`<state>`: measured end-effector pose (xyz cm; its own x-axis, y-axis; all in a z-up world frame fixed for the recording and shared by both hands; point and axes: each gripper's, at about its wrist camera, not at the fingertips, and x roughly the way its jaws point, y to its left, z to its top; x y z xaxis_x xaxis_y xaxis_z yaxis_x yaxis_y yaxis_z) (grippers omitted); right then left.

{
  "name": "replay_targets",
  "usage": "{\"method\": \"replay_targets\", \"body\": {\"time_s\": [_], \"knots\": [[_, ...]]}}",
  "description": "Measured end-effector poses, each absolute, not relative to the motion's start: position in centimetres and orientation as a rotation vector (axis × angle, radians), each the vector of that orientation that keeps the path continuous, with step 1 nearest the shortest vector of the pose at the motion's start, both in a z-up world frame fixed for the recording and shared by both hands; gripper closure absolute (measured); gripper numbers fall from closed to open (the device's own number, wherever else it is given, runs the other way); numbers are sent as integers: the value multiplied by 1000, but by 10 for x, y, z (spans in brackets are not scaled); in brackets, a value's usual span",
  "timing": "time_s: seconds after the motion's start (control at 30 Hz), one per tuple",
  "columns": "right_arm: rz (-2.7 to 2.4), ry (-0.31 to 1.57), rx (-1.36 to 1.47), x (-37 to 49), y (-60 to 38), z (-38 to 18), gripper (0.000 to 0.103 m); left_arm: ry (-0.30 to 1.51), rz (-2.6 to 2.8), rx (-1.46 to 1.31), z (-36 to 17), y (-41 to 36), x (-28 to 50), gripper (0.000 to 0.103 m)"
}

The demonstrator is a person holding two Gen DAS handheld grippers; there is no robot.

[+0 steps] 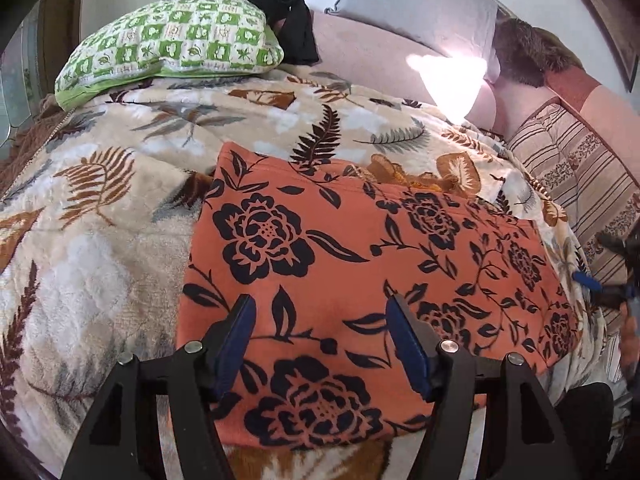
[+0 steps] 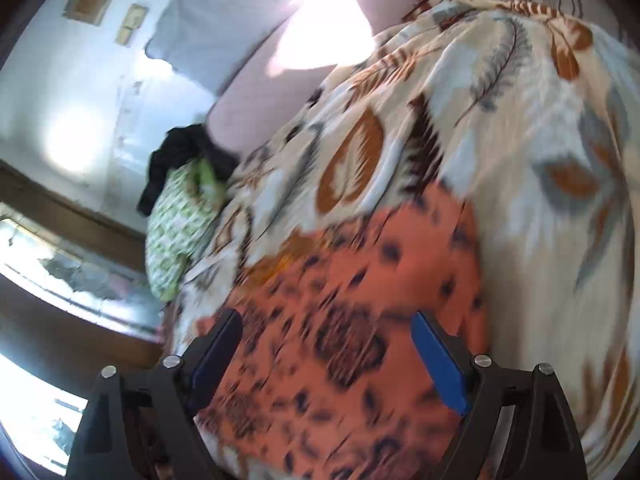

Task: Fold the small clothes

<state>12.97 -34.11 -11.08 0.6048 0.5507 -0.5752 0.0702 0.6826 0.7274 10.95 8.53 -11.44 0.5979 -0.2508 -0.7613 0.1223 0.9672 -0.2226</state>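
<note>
Left gripper (image 1: 320, 304) over orange floral garment (image 1: 360, 248)

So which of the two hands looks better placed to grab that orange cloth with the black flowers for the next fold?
Probably the left gripper: it hangs open over the near edge of the orange black-flowered cloth, in sharp view. The right gripper is open too, but its view is blurred.

Both the left gripper (image 1: 320, 310) and right gripper (image 2: 326, 326) have black angular plastic frames, silver round screws and blue flat pads (image 1: 408, 348).
</note>
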Motion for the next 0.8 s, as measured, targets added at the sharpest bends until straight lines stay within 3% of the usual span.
{"method": "replay_targets", "body": {"time_s": [0.27,0.4,0.57,0.8], "knots": [[182,935,961,80,-356,-176,15,892,-203,-150,-99,87,73,34],[240,893,889,76,-343,-145,14,891,-183,-160,-103,89,65,28],[269,879,845,115,-330,-128,14,906,-188,-166,-109,89,66,28],[248,977,933,198,-347,-159,14,927,-202,-179,-124,88,80,27]]}}
